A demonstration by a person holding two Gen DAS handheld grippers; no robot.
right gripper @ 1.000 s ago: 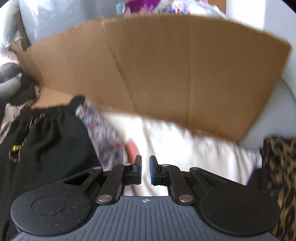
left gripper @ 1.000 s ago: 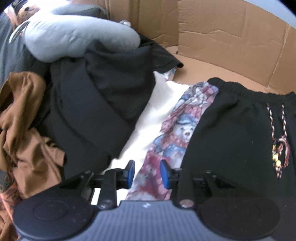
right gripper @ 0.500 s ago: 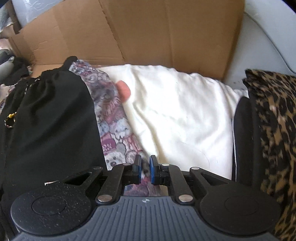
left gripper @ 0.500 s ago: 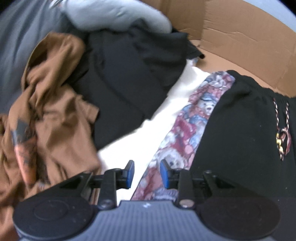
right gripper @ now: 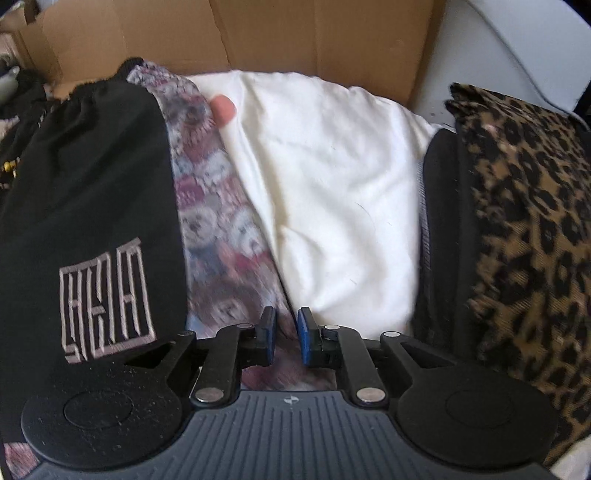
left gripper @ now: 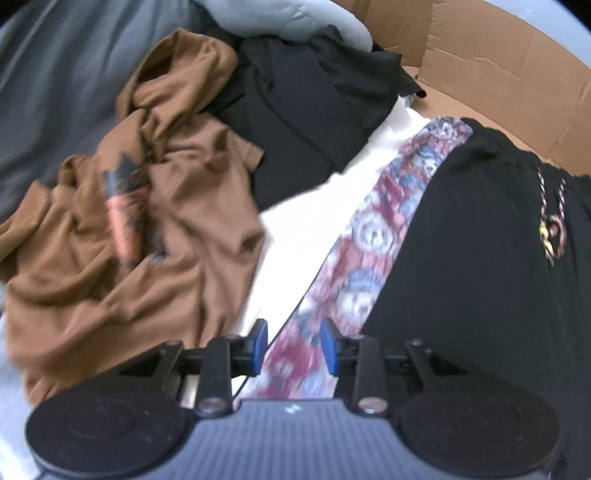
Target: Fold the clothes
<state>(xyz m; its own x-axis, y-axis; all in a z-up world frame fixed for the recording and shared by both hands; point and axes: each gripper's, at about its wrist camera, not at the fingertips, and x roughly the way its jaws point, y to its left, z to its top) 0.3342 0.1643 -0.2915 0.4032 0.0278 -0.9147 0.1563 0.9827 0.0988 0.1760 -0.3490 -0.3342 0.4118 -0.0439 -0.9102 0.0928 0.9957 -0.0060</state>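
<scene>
Folded clothes lie side by side: black shorts (left gripper: 480, 258) with a braided drawstring, a teddy-bear print garment (left gripper: 373, 236) and a white garment (left gripper: 295, 236). The black shorts (right gripper: 88, 177) with a pale logo, the bear print (right gripper: 214, 221) and the white garment (right gripper: 325, 184) also show in the right wrist view. My left gripper (left gripper: 293, 345) is open and empty just above the bear print's near end. My right gripper (right gripper: 286, 334) is open by a narrow gap, empty, over the seam between bear print and white garment.
A crumpled brown T-shirt (left gripper: 147, 206) and a black garment (left gripper: 314, 92) lie left, under a grey cushion (left gripper: 288, 18). A cardboard wall (right gripper: 295, 33) stands behind the clothes. A leopard-print garment (right gripper: 524, 206) on a black one lies right. A fingertip (right gripper: 223, 107) shows at the back.
Both grippers have drawn back toward the near ends of the folded clothes. The left view has swung left, showing more of the brown T-shirt. Both jaws' gaps are unchanged.
</scene>
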